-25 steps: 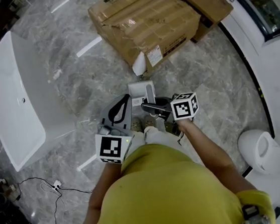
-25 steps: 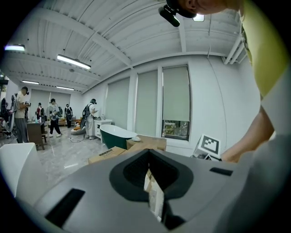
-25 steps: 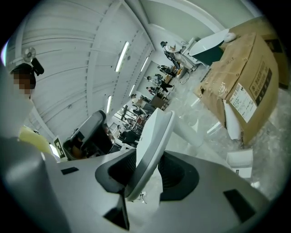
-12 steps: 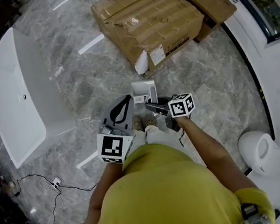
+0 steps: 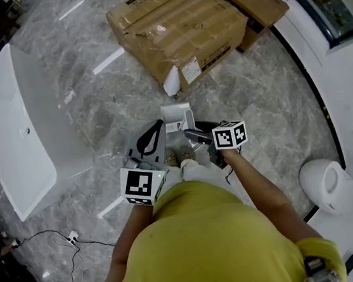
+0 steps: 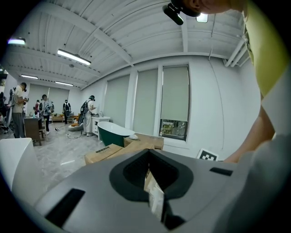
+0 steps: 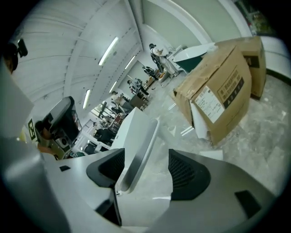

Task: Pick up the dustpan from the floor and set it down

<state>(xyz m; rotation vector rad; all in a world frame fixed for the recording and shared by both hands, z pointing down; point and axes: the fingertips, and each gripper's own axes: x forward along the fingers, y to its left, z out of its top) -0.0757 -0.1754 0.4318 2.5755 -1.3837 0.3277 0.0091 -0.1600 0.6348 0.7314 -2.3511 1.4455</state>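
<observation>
Zero hold on dustpan: sits just past tips of right gripper, toward boxes. Opening there, only floor between; left gripper clenched, empty, farther off.

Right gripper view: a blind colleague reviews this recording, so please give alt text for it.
The right tongs are opening, dark pads wide apart with nothing held between them, above grey marble floor. Beyond them lies a white bathtub; a torn cardboard box stands at right.
</observation>
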